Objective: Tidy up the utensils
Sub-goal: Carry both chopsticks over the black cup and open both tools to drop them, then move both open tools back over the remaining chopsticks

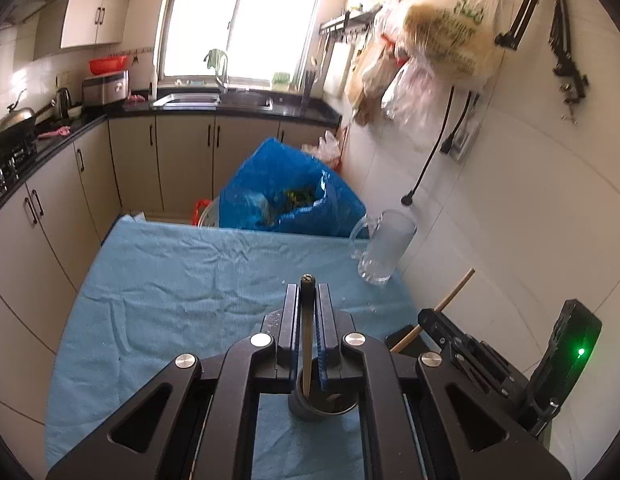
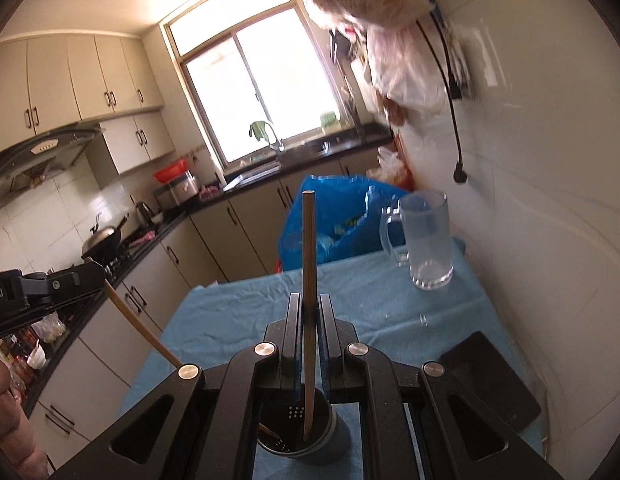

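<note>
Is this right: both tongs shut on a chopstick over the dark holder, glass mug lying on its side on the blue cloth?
One error: the glass mug stands upright on the blue cloth, as the right wrist view shows. Both tongs, left and right, are shut on a chopstick over the dark holder.

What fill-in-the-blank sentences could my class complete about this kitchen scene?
1. Each gripper holds one ____ between its fingers.
2. The table is covered by a ____ cloth.
3. The dark holder below the right gripper is shaped like a ____.
4. The glass mug stands ____.

Answers: chopstick; blue; cup; upright
</note>
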### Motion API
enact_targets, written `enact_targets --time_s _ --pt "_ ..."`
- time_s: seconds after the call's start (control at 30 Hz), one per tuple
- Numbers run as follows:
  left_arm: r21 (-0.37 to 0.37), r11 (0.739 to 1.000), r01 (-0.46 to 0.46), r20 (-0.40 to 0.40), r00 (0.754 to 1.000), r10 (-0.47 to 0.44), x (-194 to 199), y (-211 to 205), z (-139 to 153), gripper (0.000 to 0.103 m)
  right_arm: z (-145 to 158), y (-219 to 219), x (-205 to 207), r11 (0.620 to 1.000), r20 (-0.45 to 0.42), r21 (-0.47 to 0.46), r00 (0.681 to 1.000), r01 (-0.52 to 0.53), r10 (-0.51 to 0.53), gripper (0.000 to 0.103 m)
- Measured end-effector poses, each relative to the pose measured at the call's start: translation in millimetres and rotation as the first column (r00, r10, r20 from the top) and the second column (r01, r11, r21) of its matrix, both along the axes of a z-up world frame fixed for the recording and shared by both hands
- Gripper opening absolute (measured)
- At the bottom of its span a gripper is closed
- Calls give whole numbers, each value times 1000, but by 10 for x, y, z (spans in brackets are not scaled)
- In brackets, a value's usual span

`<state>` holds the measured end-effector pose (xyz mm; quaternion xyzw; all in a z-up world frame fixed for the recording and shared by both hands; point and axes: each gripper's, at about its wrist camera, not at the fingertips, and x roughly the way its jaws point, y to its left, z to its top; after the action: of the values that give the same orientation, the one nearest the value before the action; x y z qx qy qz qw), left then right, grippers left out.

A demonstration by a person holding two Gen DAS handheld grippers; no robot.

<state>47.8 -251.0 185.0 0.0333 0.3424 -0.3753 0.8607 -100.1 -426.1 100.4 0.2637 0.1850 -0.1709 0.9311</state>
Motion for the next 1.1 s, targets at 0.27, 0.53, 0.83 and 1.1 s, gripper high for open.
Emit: enact_targets --time_s 0.27,0.53,0.83,1.1 --pt "29 1000 -13 -24 1000 14 99 -43 -157 7 -114 -74 60 999 -22 36 1000 -15 16 16" --pt "0 1000 -24 16 1000 24 42 84 -12 37 77 -33 -134 1000 39 11 999 20 -20 34" --pt "-33 998 -46 74 996 48 -163 559 131 44 410 215 -639 997 148 -45 988 60 -53 40" --pt "9 993 -116 64 991 115 -184 1266 -130 49 363 727 -665 994 118 -78 989 -81 90 47"
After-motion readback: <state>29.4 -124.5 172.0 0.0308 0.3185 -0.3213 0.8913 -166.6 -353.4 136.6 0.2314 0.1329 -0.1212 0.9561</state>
